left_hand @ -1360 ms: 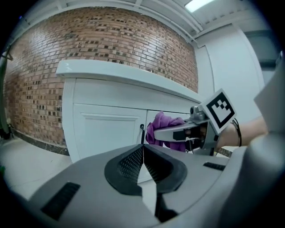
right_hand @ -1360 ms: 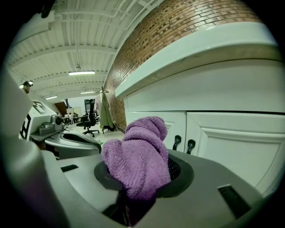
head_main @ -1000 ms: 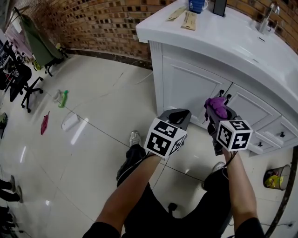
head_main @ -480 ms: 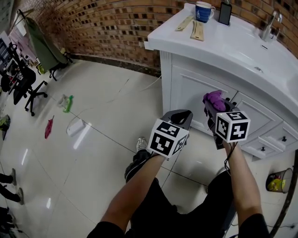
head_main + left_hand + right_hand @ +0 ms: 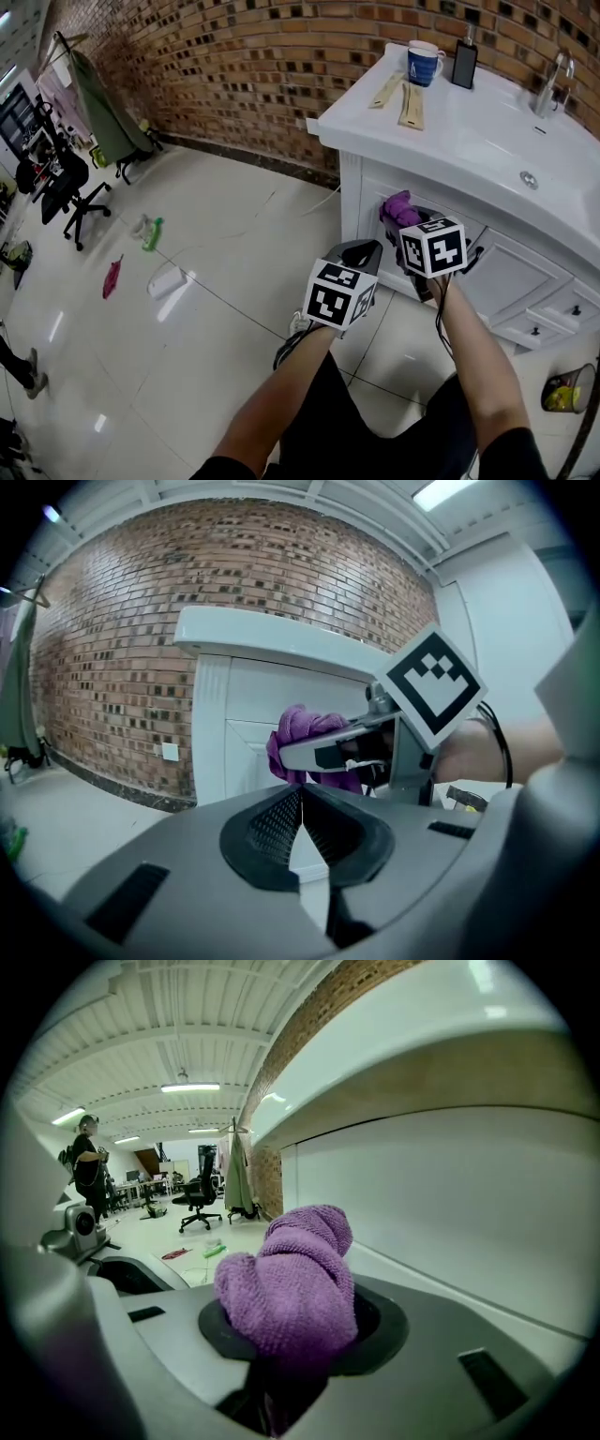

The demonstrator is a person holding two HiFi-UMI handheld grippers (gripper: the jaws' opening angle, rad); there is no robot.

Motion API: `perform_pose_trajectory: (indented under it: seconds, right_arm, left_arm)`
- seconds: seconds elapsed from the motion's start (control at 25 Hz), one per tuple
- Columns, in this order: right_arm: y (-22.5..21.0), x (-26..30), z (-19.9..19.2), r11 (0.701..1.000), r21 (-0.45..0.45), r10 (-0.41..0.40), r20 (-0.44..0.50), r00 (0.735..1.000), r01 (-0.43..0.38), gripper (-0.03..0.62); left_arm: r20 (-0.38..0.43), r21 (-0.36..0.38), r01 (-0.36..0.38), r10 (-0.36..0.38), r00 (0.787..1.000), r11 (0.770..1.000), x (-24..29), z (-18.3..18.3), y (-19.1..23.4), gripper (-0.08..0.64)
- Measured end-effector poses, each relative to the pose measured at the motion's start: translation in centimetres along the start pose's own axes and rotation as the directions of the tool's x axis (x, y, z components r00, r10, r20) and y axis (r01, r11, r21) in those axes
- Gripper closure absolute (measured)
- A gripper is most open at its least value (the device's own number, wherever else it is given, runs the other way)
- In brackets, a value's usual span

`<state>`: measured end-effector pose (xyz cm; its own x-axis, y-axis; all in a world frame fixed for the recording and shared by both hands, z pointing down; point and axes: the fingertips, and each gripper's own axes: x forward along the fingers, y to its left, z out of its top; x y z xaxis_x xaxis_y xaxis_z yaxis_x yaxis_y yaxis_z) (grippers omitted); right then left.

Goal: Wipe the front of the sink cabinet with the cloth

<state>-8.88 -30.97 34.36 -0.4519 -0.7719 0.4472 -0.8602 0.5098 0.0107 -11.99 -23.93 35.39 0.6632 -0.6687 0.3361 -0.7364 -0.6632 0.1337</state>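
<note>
The white sink cabinet (image 5: 441, 202) stands at the right of the head view, with panelled doors and drawers on its front (image 5: 450, 1204). My right gripper (image 5: 411, 223) is shut on a bunched purple cloth (image 5: 398, 207), which it holds up against the top left corner of the cabinet's left door. In the right gripper view the cloth (image 5: 292, 1279) bulges out of the jaws close beside the white panel; whether they touch I cannot tell. My left gripper (image 5: 364, 250) hangs lower and to the left, away from the cabinet, with its jaws shut on nothing (image 5: 302, 810).
On the countertop are a blue mug (image 5: 424, 64), a dark phone (image 5: 464, 65), wooden sticks (image 5: 405, 94) and a faucet (image 5: 553, 67). A small bin (image 5: 561, 394) stands at lower right. On the tiled floor to the left lie a bottle (image 5: 150, 230) and other bits, by an office chair (image 5: 66, 187).
The right gripper has carried the cloth up and to the left, from the middle of the cabinet front to its left door. The left gripper keeps its place below it.
</note>
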Motion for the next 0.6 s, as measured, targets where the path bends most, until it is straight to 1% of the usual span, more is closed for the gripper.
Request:
perform_pose_trajectory:
  seconds: [0.16, 0.28, 0.44, 0.6]
  right_arm:
    - [1.7, 3.5, 1.1, 0.999, 0.014, 0.046, -0.007, 0.999, -0.046, 0.462]
    - [2.6, 5.7, 1.5, 0.998, 0.022, 0.062, -0.019, 0.998, -0.061, 0.462]
    - [3.3, 7.7, 2.1, 0.997, 0.054, 0.055, -0.020, 0.998, -0.054, 0.462]
    - [3.0, 7.9, 2.0, 0.995, 0.094, 0.026, -0.021, 0.999, -0.024, 0.463]
  left_arm:
    - [-0.014, -0.009, -0.033, 0.033, 0.999, 0.999, 0.2, 0.1, 3.1, 0.555]
    - [-0.029, -0.017, -0.052, 0.052, 0.998, 0.998, 0.3, -0.1, 4.9, 0.555]
    - [-0.050, -0.028, -0.063, 0.062, 0.997, 0.998, 0.0, -0.8, 6.3, 0.555]
    - [-0.063, -0.023, -0.064, 0.063, 0.996, 0.998, -0.2, -1.4, 6.8, 0.555]
